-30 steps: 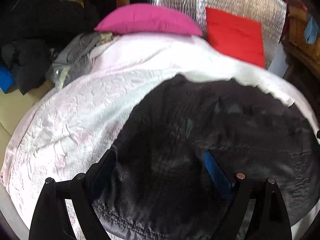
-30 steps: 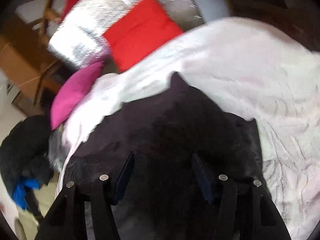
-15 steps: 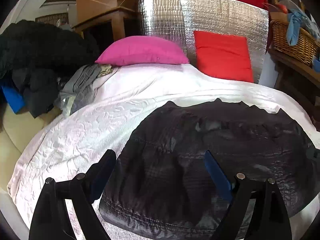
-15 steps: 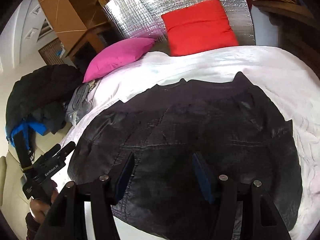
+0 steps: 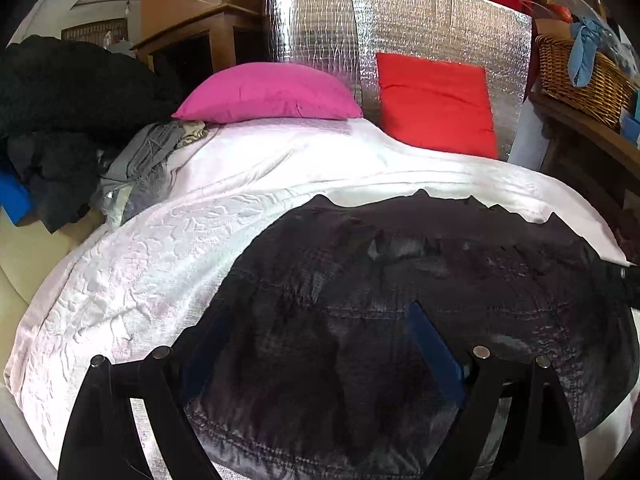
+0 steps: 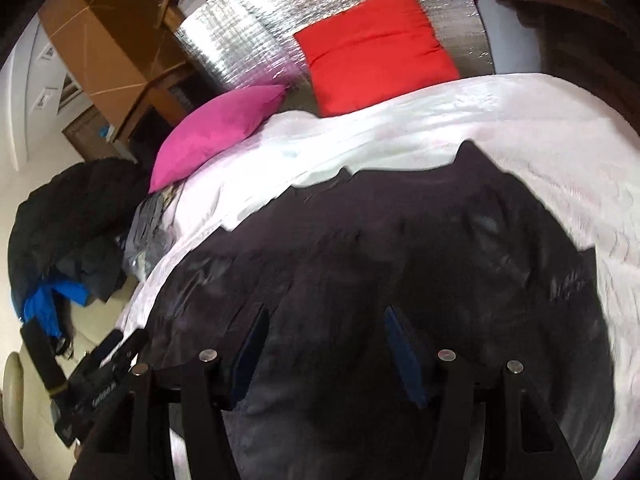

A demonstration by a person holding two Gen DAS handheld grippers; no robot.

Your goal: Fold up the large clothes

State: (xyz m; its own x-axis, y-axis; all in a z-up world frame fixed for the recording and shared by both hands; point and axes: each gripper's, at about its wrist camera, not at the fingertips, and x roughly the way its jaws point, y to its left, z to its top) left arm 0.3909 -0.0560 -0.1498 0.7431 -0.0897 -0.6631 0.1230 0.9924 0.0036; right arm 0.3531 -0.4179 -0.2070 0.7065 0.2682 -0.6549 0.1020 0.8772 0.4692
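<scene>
At the bed's left edge lies a heap of dark clothes (image 5: 60,120), with grey folded things (image 5: 144,168) beside it. My left claw (image 5: 320,344) hangs with its fingers wide apart over the near part of the black jacket (image 5: 400,300), gripping nothing. The jacket lies spread flat on the white bedspread (image 5: 160,260), toward the bed's near right side. At the head of the bed sit a pink pillow (image 5: 268,92) and a red cushion (image 5: 436,104). My right claw (image 6: 324,340) is also spread apart, empty, above the same jacket (image 6: 400,240). A wicker basket (image 5: 580,76) stands past the right edge.
</scene>
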